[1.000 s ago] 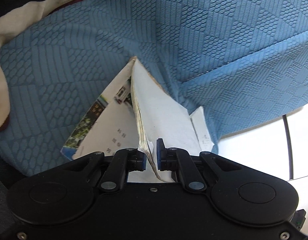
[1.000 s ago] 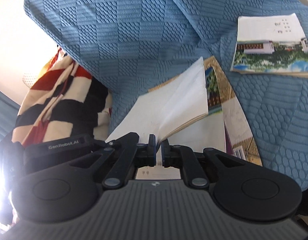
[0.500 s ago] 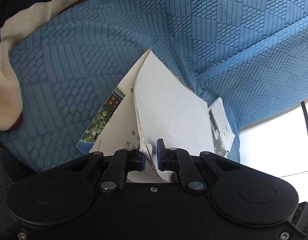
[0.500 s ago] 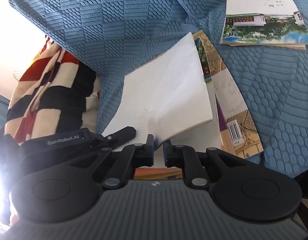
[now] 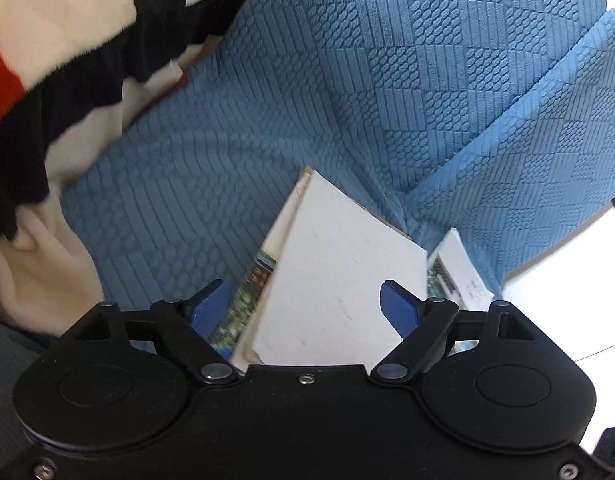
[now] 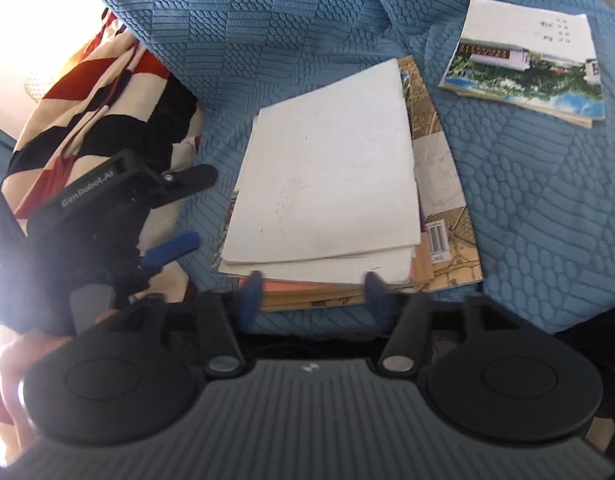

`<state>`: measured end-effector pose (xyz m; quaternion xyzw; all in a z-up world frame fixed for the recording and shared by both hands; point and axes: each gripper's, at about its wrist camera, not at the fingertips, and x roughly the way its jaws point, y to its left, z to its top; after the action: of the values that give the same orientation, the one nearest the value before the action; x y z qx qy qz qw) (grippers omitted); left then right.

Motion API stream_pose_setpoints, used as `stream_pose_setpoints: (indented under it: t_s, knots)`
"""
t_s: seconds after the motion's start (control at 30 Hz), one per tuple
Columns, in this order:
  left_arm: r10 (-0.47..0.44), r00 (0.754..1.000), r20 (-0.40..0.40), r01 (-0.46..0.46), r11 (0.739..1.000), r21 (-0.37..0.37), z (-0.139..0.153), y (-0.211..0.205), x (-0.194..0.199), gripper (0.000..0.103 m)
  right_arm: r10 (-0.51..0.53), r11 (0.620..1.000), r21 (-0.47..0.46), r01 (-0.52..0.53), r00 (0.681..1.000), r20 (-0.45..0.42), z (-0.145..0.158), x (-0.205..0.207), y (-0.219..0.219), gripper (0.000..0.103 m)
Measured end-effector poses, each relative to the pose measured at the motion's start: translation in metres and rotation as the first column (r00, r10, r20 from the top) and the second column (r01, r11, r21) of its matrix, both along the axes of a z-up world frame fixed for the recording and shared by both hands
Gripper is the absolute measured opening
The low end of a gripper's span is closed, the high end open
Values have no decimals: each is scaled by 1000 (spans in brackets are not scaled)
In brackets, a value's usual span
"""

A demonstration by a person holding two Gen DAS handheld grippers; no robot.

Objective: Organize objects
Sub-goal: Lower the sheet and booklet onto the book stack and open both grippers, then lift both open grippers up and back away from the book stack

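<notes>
So, left wrist view first: the left gripper (image 5: pixel 305 306) has just been opening and its jaws now stand wide apart, with the white booklet (image 5: pixel 339 280) lying between them but not pinched. The blue pads (image 5: pixel 399 312) sit clear of the paper on both sides, so it looks like a release. The booklet rests on a colourful-covered book (image 5: pixel 253 288) on the blue textured sofa cover (image 5: pixel 347 80), probably to build one neat pile. A striped blanket (image 5: pixel 67 40) is bunched at the upper left.

Right wrist view: the right gripper (image 6: pixel 313 294) has also just been opening, and nothing is held. Its fingertips (image 6: pixel 373 292) hover at the near edge of the stack (image 6: pixel 447 240), where the white booklet lies flat on top, slightly askew. A second small book (image 6: pixel 523 60) with a landscape cover lies well apart at the upper right, likely next for the pile. The left gripper shows at the left edge, beside the blanket.
</notes>
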<state>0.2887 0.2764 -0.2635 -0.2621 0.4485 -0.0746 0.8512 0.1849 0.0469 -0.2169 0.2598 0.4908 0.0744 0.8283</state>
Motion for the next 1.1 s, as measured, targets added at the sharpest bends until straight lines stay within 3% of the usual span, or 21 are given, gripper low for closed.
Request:
stream_pose_setpoints:
  t_s: [0.47, 0.7, 0.93, 1.03, 1.1]
  knots:
    - [-32, 999, -24, 35, 993, 112, -32, 1, 28, 84, -117, 982, -142, 122, 992, 42, -27, 30, -20, 65]
    - [-88, 995, -55, 91, 995, 44, -46, -6, 29, 82, -96, 986, -136, 99, 995, 34, -38, 33, -15, 62]
    - [-146, 988, -50, 149, 987, 61, -48, -24, 23, 81, -76, 989, -121, 82, 996, 53, -34, 33, -10, 61]
    - [-144, 988, -55, 148, 985, 85, -48, -29, 22, 81, -77, 988, -131, 84, 996, 53, -33, 33, -9, 53]
    - [-142, 988, -53, 146, 985, 87, -48, -30, 21, 81, -76, 987, -136, 82, 996, 47, -34, 33, -9, 42]
